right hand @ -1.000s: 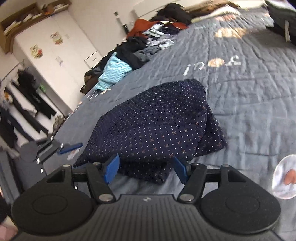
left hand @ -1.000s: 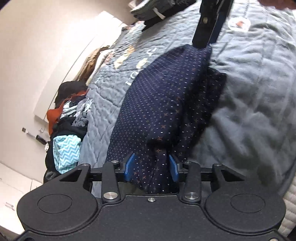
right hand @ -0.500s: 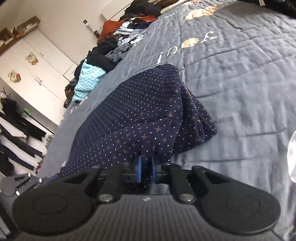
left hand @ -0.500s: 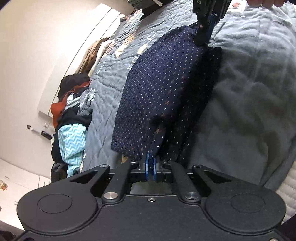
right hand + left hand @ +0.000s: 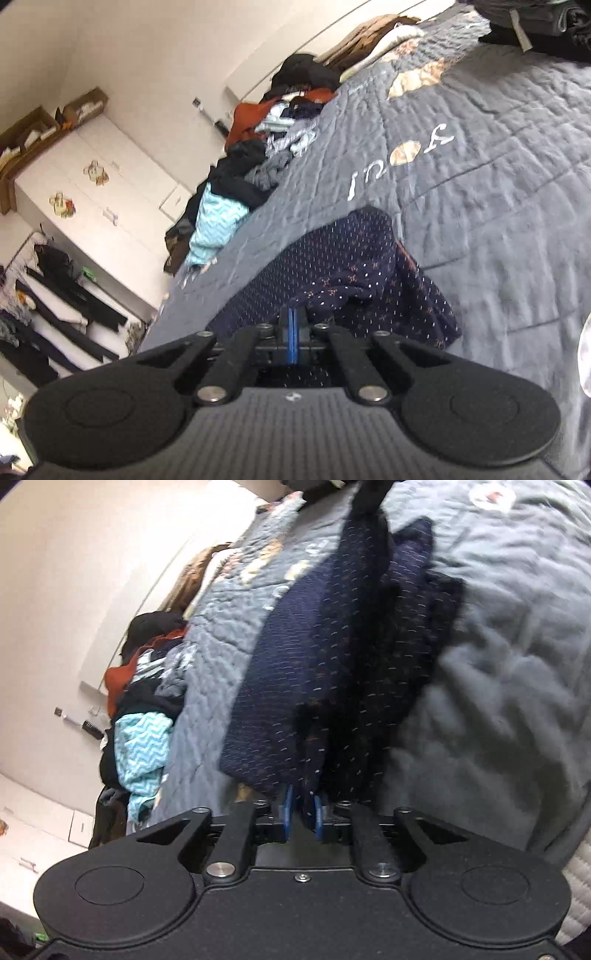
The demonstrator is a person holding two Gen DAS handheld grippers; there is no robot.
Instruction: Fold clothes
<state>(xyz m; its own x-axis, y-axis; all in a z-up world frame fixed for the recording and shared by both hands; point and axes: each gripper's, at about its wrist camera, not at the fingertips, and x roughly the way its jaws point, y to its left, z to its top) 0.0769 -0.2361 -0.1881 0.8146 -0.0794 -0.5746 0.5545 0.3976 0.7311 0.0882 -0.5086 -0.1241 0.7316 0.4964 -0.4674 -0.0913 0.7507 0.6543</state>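
A navy dotted garment (image 5: 314, 646) lies on the grey quilted bed cover (image 5: 498, 664), stretched lengthwise between my two grippers. My left gripper (image 5: 302, 808) has the near edge bunched between its blue pads; its jaws are opening slightly, with the cloth still pinched. In the right wrist view the same garment (image 5: 332, 266) rises in a ridge to my right gripper (image 5: 293, 332), whose pads meet on a thin fold of it. The right gripper (image 5: 369, 498) also shows as a dark shape at the garment's far end in the left wrist view.
A heap of unfolded clothes (image 5: 258, 158) with a turquoise zigzag piece (image 5: 144, 738) lies along the bed's far side. Dark folded clothes (image 5: 535, 22) sit at the head of the bed. A white wardrobe (image 5: 92, 192) and hanging garments stand beyond the bed.
Both grippers went from open around the garment's edges to closed on them. The cloth now lifts and stretches between them, and the left pads have parted a little again.
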